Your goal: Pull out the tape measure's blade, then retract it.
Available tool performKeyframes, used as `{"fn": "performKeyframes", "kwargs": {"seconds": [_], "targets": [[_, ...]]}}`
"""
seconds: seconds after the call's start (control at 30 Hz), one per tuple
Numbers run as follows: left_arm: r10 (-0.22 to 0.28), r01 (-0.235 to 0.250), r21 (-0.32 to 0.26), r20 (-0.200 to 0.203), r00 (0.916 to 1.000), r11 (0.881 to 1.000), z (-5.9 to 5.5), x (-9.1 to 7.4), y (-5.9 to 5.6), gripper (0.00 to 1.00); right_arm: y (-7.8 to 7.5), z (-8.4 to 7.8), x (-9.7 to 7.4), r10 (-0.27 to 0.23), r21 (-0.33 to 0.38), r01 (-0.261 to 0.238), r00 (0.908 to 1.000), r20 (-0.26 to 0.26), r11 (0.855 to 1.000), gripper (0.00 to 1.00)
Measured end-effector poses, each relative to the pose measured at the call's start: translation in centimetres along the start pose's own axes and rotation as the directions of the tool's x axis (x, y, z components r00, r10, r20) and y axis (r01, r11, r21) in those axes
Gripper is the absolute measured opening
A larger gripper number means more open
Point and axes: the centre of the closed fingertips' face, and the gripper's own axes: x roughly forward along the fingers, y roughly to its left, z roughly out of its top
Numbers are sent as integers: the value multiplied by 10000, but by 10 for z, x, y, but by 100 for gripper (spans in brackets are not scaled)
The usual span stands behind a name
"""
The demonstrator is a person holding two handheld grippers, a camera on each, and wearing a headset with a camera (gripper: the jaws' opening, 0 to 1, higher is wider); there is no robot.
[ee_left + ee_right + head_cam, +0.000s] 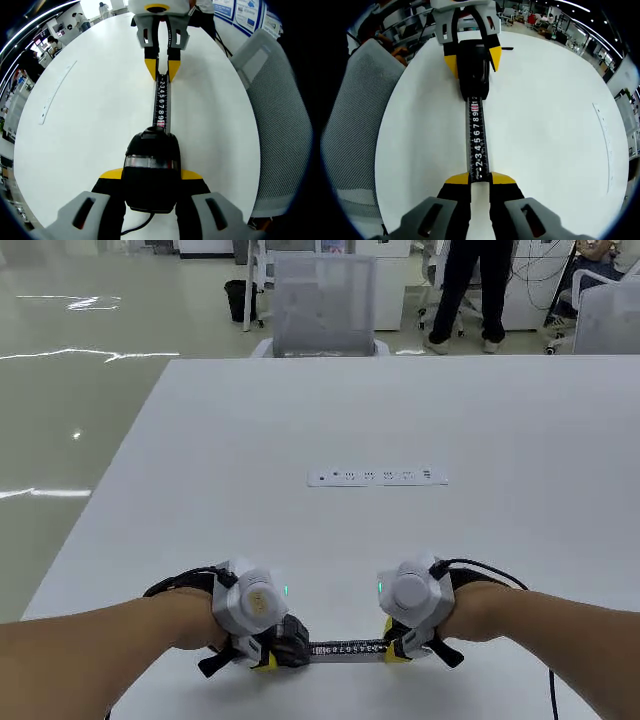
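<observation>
A white table (400, 410) is seen from above; on its near edge one tape measure is stretched between two grippers. The black case (474, 80) is gripped at its sides by the left gripper (152, 175), whose yellow-tipped jaws are clenched on it; the free end of the blade (161, 105) is pinched by the right gripper (479, 177), whose jaws are closed flat on it. A short run of the blade is drawn out, with its black numbers facing up, and it is held level just above the tabletop between the two grippers. One white power strip (377, 477) is set into the table further out, well apart from the grippers and beyond them; a dark cable (551, 690) is trailed from the right gripper over the near right part of the table. Past the far edge two grey mesh chairs are counted, one at the middle (322, 300) and one at the right (606, 318); one dark bin (238, 300) is placed on the shiny floor beside the first chair; one person (470, 285) is seen standing behind, cut off above the waist.
</observation>
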Motion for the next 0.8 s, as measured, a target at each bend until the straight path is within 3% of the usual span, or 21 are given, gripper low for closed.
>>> {"fn": "performKeyframes", "kwargs": {"seconds": [0.8], "targets": [[5, -5, -30, 24, 10000, 10000, -1, 0, 0, 34, -1, -19, -9, -3, 37, 3, 9998, -191, 10000, 12]]}}
